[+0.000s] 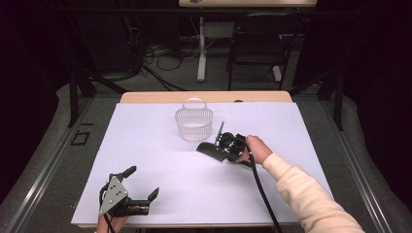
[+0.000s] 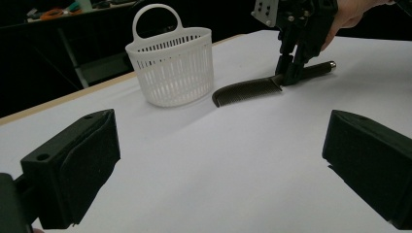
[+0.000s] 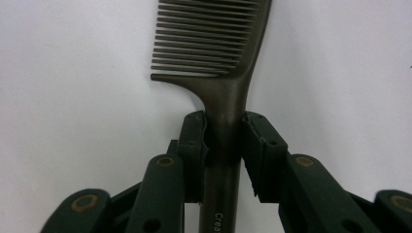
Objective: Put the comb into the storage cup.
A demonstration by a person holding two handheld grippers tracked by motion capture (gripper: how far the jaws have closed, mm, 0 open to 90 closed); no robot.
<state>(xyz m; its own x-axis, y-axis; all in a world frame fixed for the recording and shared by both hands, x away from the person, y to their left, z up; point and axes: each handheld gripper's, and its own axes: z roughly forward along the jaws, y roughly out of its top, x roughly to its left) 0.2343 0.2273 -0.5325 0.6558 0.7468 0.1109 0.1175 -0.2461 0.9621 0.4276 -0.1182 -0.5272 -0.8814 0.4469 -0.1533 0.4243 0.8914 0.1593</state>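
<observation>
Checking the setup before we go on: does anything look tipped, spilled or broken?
Nothing stands out. The white basket stands upright, and the dark comb lies flat and whole beside it, its handle clamped in the right claw.

One dark brown plastic comb (image 1: 212,150) with long handle. One white slotted plastic basket (image 1: 194,123) with loop handle. One white sheet (image 1: 160,160) over one light wooden table (image 1: 145,97). Two black two-jaw grippers: left gripper (image 1: 144,183), right gripper (image 1: 224,148). Two hands, one cream sleeve (image 1: 311,196). Behind table: one dark chair (image 1: 256,51), one white table leg (image 1: 201,48), second tabletop edge (image 1: 248,3).
</observation>
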